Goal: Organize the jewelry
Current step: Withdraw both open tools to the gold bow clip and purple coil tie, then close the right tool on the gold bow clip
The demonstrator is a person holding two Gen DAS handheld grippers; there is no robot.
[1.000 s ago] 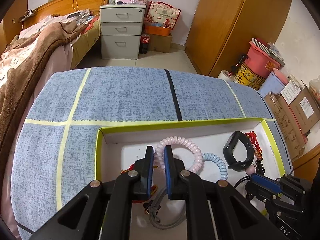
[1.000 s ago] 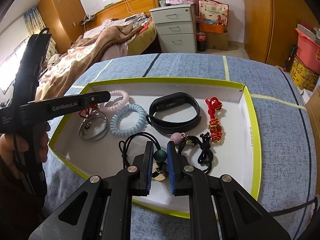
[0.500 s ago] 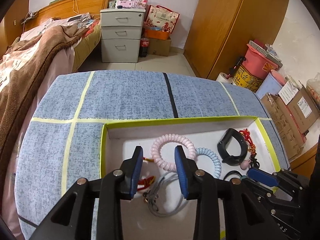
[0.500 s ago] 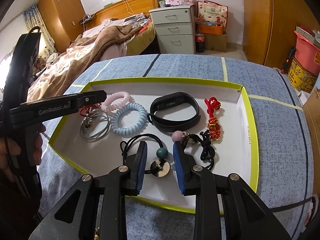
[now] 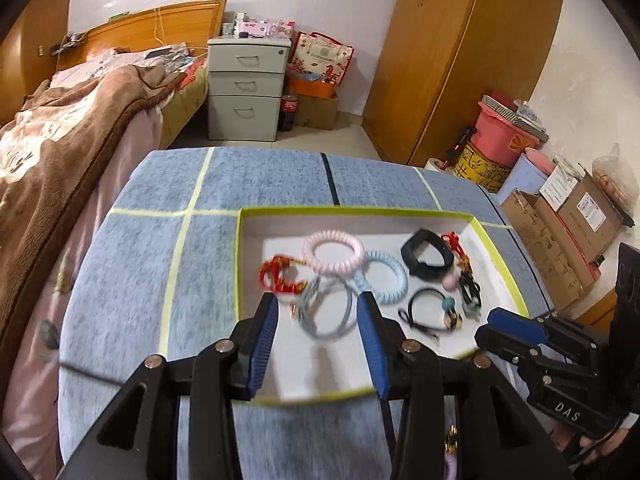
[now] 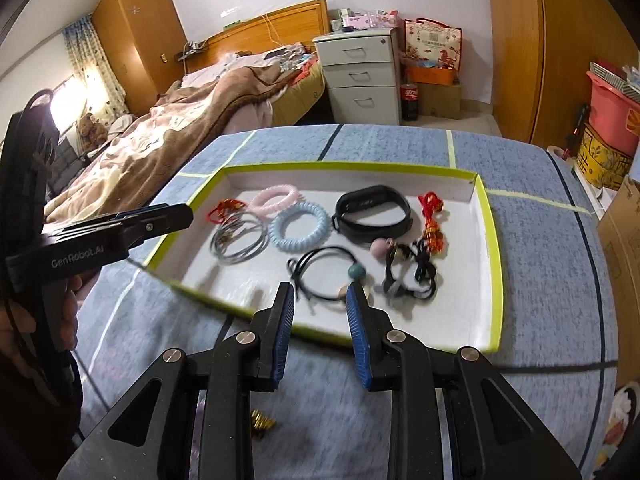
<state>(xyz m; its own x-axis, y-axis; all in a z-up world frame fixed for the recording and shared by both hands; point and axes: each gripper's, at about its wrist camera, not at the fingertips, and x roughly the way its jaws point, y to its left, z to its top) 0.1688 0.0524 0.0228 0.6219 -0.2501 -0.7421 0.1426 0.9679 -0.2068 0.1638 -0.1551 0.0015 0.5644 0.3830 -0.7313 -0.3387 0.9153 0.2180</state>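
The left gripper [image 5: 318,308], blue-padded and black-armed, has just been opening its jaws and holds nothing; the right gripper [image 6: 320,300] likewise stands parted and empty. Both hang over the near rim of the shallow white tray with a lime-green edge [image 6: 490,216]. Inside lie a black cord loop with a teal bead [image 6: 326,270], grey wire bangles [image 5: 326,312], a pale-blue coil hair tie [image 6: 298,226], a pink coil hair tie [image 5: 333,251] and, farthest, a black fitness band [image 6: 372,214].

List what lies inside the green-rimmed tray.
Inside the tray: pink coil tie, blue coil tie, black band, grey rings, red charms, beaded black cord. Nothing covered except overlapping tangles.
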